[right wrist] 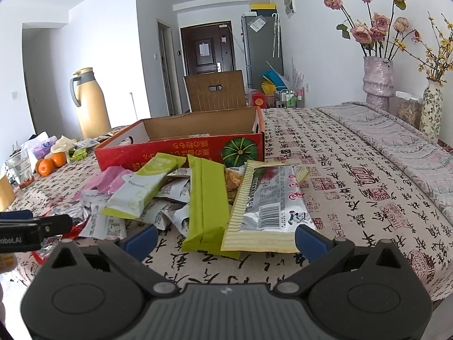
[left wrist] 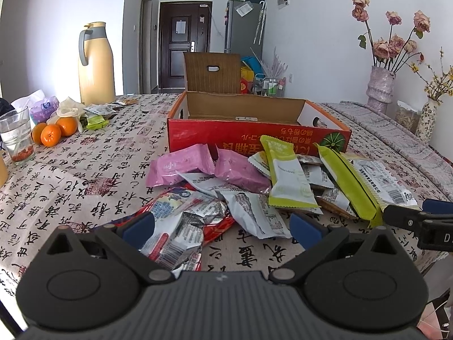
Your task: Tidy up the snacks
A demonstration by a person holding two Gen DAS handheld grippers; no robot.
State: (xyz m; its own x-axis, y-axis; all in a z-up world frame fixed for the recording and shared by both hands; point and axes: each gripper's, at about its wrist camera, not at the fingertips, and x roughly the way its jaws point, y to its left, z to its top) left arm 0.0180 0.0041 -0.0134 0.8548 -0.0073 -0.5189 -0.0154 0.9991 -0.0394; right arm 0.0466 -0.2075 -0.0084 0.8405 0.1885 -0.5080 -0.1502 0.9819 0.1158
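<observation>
Both tongs gape empty, low over the table's near edge.
Left tongs (left wrist: 222, 228) and right tongs (right wrist: 225, 239) face the snacks (left wrist: 254, 181), heaped against the far open box (left wrist: 254, 133), likely their destination.

Snack packets (left wrist: 249, 181) lie heaped before the box (left wrist: 254, 133); oranges (left wrist: 52, 133) far left.

Red box (left wrist: 254, 137) with green pumpkin print; pink packets (left wrist: 181, 168) – lime-green packets (right wrist: 208, 198); cream-striped silver packet (right wrist: 266, 206); orange tangerines (left wrist: 51, 134); beige tablecloth (left wrist: 85, 175) with black calligraphy – red seals; blue-padded fingers (left wrist: 140, 228)
</observation>
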